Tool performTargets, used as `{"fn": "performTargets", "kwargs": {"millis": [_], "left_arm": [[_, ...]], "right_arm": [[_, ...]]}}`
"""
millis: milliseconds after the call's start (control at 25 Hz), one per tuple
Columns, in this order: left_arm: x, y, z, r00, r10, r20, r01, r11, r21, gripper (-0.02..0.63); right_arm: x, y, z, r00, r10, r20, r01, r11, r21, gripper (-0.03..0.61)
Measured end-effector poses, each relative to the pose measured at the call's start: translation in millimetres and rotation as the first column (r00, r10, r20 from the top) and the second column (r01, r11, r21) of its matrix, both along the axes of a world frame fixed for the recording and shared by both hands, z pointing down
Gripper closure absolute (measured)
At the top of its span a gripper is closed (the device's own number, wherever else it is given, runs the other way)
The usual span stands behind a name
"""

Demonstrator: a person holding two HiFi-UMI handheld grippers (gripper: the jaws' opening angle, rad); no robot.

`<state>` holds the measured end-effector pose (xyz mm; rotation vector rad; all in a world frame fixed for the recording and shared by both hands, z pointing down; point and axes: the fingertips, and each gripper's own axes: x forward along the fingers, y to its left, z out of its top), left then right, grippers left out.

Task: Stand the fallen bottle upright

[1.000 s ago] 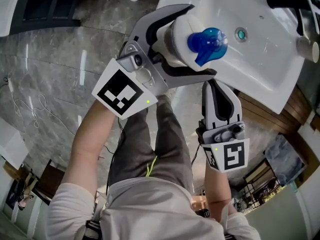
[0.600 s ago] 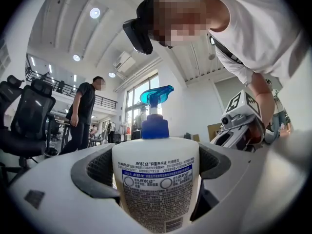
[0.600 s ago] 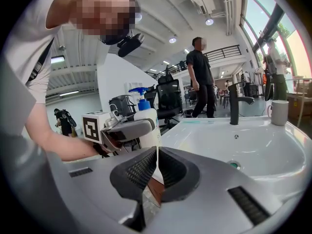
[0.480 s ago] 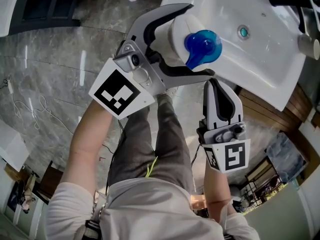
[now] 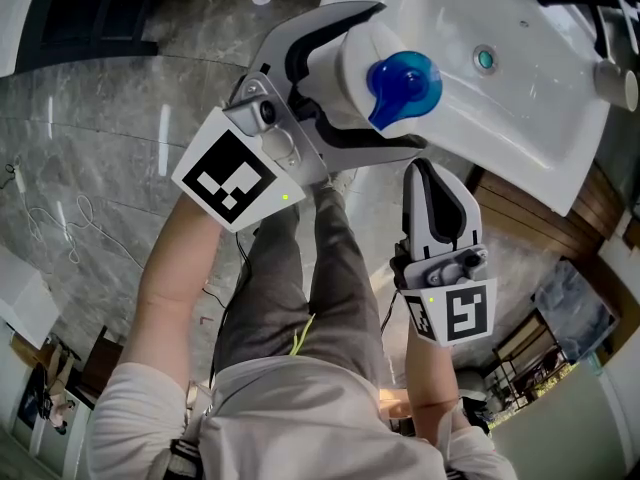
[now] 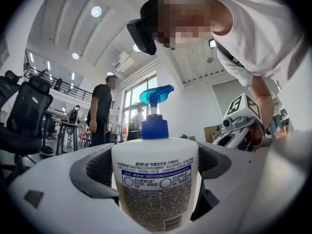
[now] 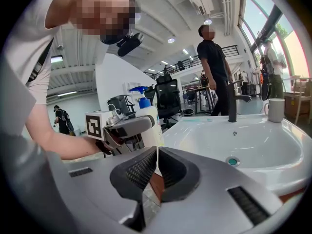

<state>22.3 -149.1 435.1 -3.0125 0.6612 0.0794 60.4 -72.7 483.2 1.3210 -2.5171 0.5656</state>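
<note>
The bottle [image 5: 350, 68] is smooth white plastic with a soft sheen. Its pump head [image 5: 405, 83] is glossy, translucent blue plastic, and its label [image 6: 155, 184] is flat and printed. The left gripper [image 5: 397, 78] has a matt grey plastic shell and black, finely ribbed pads [image 6: 97, 172]. The sink [image 5: 540, 108] looks like glossy white ceramic. The floor [image 5: 110, 118] is polished grey veined stone.

Sink [image 5: 520, 98]: white, glossy, at the head view's upper right.
Drain [image 5: 484, 60]: teal-centred, in the basin's floor.
Faucet [image 7: 233, 106]: dark, upright at the basin's back rim.
Cup [image 7: 276, 109]: white, on the rim near the faucet.
Floor [image 5: 110, 148]: grey marbled tile.
Cabinet [image 5: 590, 218]: brown wood, under the sink's edge.
Chair [image 6: 24, 116]: black office chair.
Bystander [image 7: 217, 67]: dark clothes, standing beyond the sink.
</note>
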Motion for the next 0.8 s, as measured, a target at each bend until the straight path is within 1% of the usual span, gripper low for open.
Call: {"fn": "performTargets", "kwargs": {"millis": [120,240,600,800], "left_arm": [[1,3,-2,1.000,0.010,-0.003,-0.010,1.000,-0.004,0.101],[3,5,0,1.000,0.012,0.009,-0.012,1.000,0.002,0.087],[0,2,-1,1.000,-0.025,0.016,0.025,1.000,0.007,0.084],[-10,14,-16,0.999,-0.036,0.012,0.036,0.999,0.016,0.084]], "right_arm": [[-2,4,-1,1.000,-0.003,0.000,0.003,1.000,-0.002,0.541],[-3,6,-2,1.000,-0.001,0.000,0.001,1.000,0.000,0.541],[3,12,-3,1.000,0.009,-0.005,-0.009,1.000,0.007,0.541],[1,22,-15,1.000,0.015,-0.011,-0.015,1.000,0.025,0.541]]}}
